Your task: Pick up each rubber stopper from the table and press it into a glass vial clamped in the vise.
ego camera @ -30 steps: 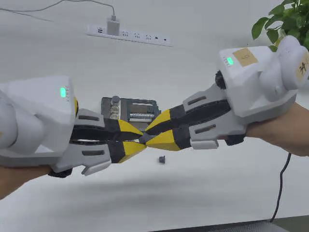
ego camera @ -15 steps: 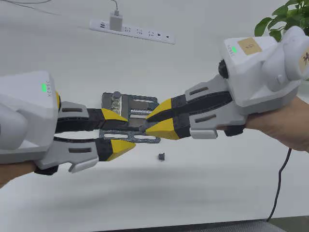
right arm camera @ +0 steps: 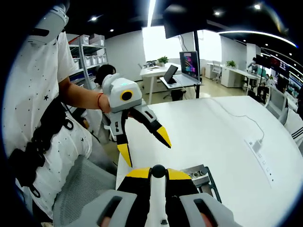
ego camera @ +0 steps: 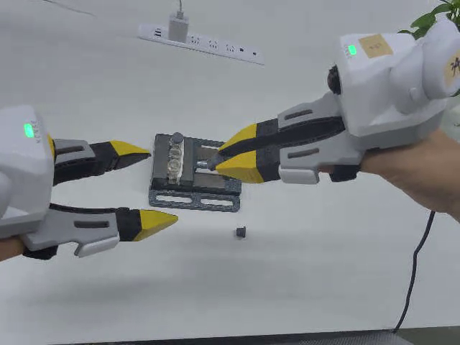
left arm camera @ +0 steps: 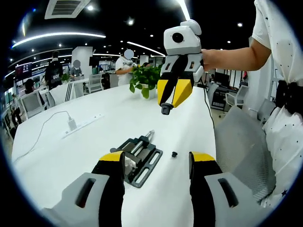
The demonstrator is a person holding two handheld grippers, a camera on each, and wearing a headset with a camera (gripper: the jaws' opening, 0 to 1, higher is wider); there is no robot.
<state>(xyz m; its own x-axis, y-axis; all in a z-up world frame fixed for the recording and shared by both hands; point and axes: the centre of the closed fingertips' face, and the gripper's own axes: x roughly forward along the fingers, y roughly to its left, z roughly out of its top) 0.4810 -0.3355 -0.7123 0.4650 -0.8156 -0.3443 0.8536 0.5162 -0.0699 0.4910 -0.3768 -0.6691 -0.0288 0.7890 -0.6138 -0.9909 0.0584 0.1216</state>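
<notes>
You are pinching a rubber stopper (ego camera: 210,165) in the right gripper's (ego camera: 215,161) nearly closed tips, holding it at 3 o'clock of the glass vials (ego camera: 175,162) clamped in the vise (ego camera: 195,199), while the left gripper (ego camera: 161,184) is gaping wide and carrying nothing. The vial at the row's 12 o'clock end is seemingly already wearing a seated stopper (ego camera: 176,136). A loose stopper (ego camera: 241,232) is lying on the table (ego camera: 302,273) at the vise's 5 o'clock, so this pressing and at least one more pick are remaining.
</notes>
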